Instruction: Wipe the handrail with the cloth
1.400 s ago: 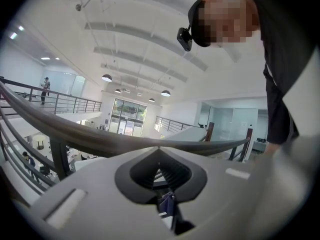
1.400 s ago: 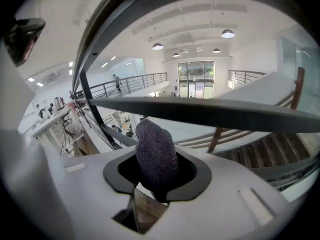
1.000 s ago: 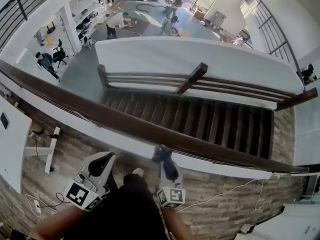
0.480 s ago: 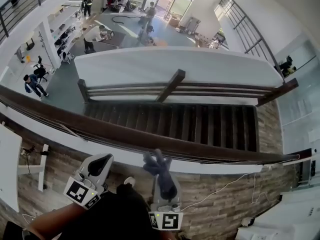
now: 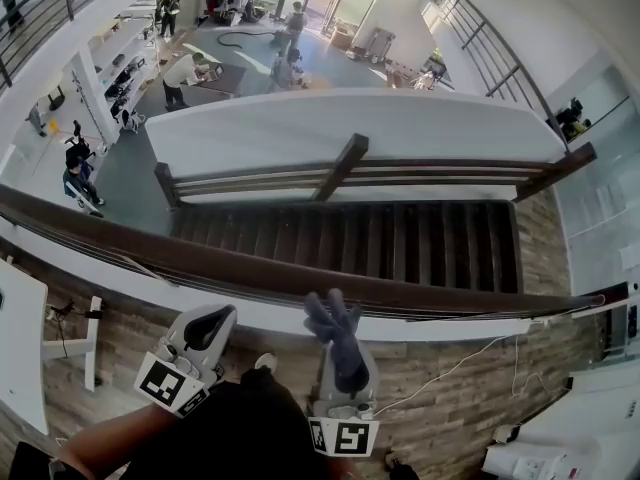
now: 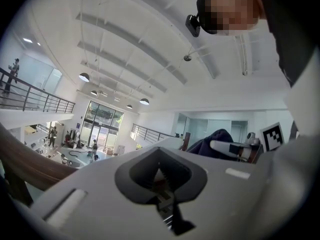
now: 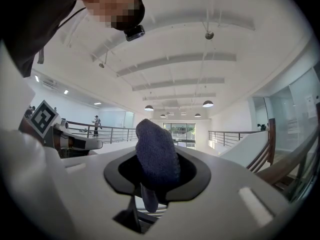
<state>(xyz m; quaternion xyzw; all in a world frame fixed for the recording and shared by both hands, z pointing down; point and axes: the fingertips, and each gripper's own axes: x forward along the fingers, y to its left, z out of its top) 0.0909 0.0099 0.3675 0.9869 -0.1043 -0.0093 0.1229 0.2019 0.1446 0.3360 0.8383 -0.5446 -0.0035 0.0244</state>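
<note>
Cloth (image 5: 335, 330) shifted right, clamped between right gripper (image 7: 150, 191) closed fingers

The handrail (image 5: 200, 251) is running left to right, with the staircase (image 5: 400, 243) lying beyond it on the far side. The cloth (image 5: 335, 333) is sitting in the jaws of the right gripper (image 5: 340, 363), on the near side of the handrail. The left gripper (image 5: 205, 328) is hanging to its left.

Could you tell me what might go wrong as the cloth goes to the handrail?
The cloth mostly sticks out past the right tongs, so it may slip free while rubbing. Beyond the handrail are open stairs and people below; a dropped cloth could fall out of reach.
</note>
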